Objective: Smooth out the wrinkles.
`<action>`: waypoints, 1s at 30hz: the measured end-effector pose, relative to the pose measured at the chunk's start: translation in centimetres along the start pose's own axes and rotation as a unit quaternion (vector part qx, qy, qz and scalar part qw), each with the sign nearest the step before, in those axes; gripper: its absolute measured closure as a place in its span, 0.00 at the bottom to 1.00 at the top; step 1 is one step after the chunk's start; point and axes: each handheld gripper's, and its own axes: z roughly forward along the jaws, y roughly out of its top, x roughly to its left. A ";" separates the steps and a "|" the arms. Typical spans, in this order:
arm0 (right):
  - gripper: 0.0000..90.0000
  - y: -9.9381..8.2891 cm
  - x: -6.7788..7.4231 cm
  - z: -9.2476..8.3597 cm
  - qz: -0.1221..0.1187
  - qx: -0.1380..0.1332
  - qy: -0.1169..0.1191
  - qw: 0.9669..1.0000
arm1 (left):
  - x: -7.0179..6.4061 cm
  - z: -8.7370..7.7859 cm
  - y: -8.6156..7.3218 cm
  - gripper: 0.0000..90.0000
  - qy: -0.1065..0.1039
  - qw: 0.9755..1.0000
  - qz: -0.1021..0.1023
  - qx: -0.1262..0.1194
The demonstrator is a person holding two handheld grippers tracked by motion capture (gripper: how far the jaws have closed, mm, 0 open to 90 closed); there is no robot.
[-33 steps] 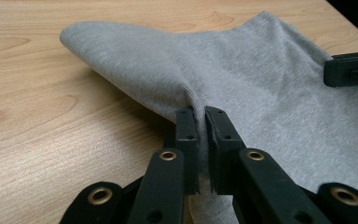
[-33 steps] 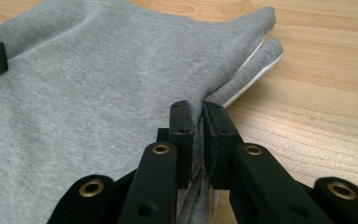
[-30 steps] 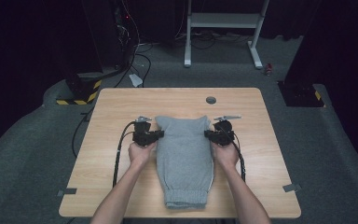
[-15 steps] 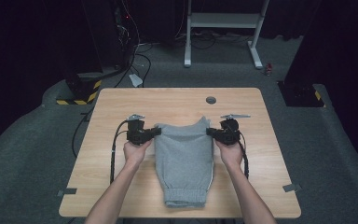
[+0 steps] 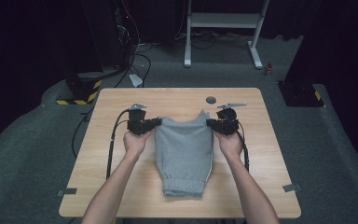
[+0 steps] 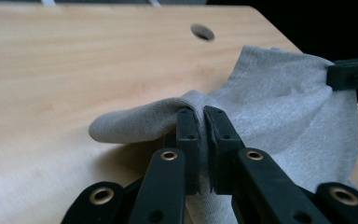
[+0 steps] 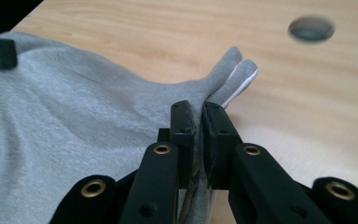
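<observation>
Clamping the grey garment [image 5: 184, 149] at its far corners, left gripper [image 5: 154, 123] and right gripper [image 5: 210, 123] held it part-raised; folding remained undone.

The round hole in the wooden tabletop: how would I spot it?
Find the light wooden table and the grey knitted garment on it. Just beyond the garment's far edge, toward the right, sits the small dark round hole, the tabletop's one dark spot.

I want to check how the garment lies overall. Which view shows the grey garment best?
The high view: the whole grey garment shows there, its hem toward the person, its far corners pinched by the left gripper and right gripper. The left gripper view and right gripper view give close-ups of the clamped corner folds alone.
</observation>
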 end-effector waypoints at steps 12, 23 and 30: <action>0.93 3.7 2.1 -2.1 -0.061 -0.039 -0.025 0.997 | -0.6 -2.8 2.5 0.94 0.002 0.999 0.023 -0.032; 0.93 2.2 3.4 -2.9 -0.070 -0.051 -0.003 0.996 | -0.1 -3.1 1.6 0.94 -0.003 0.999 0.026 -0.024; 0.93 1.1 4.0 -3.8 -0.082 -0.061 0.013 0.995 | -0.1 -3.5 0.8 0.94 -0.010 0.999 0.022 -0.026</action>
